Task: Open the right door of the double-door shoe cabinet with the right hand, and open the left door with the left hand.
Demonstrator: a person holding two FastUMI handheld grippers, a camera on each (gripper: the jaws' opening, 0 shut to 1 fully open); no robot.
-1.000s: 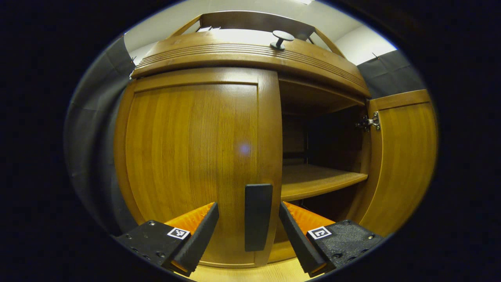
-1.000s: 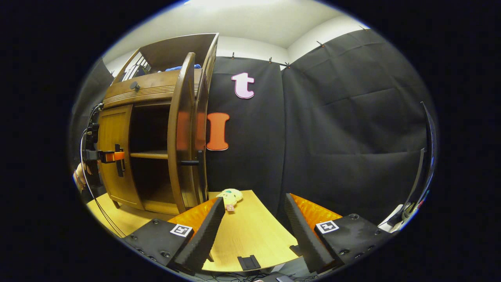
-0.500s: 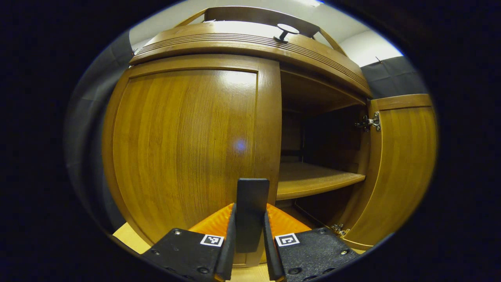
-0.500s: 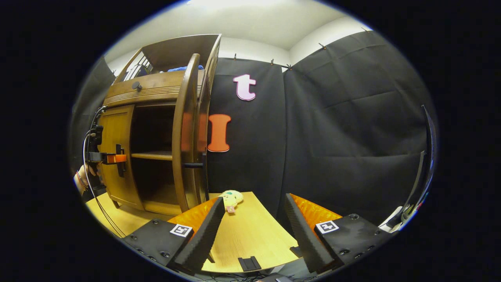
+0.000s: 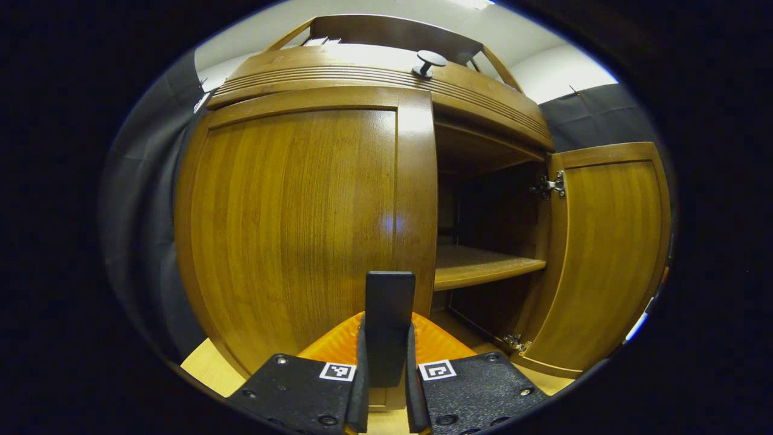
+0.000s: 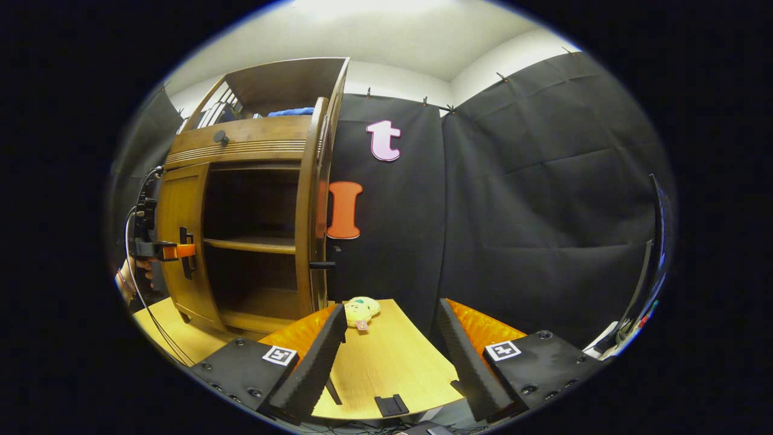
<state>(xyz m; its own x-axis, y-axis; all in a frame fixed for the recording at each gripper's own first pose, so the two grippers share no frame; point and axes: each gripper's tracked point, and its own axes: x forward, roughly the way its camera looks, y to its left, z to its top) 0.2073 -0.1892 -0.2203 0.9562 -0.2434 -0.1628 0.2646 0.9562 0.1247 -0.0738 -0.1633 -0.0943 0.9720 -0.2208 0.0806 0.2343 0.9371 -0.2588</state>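
Left tongs (image 5: 386, 386) clamped on upright handle (image 5: 389, 326) of shut left door (image 5: 302, 229) — hinge leftward, pull toward holder; right tongs (image 6: 392, 356) agape, empty, off right door (image 6: 311, 205) — swung wide.

right door (image 5: 604, 254) swung wide — shelf (image 5: 477, 269) reachable

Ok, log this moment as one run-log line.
left gripper: shut on left door handle | right gripper: open, empty | left door: closed | right door: open
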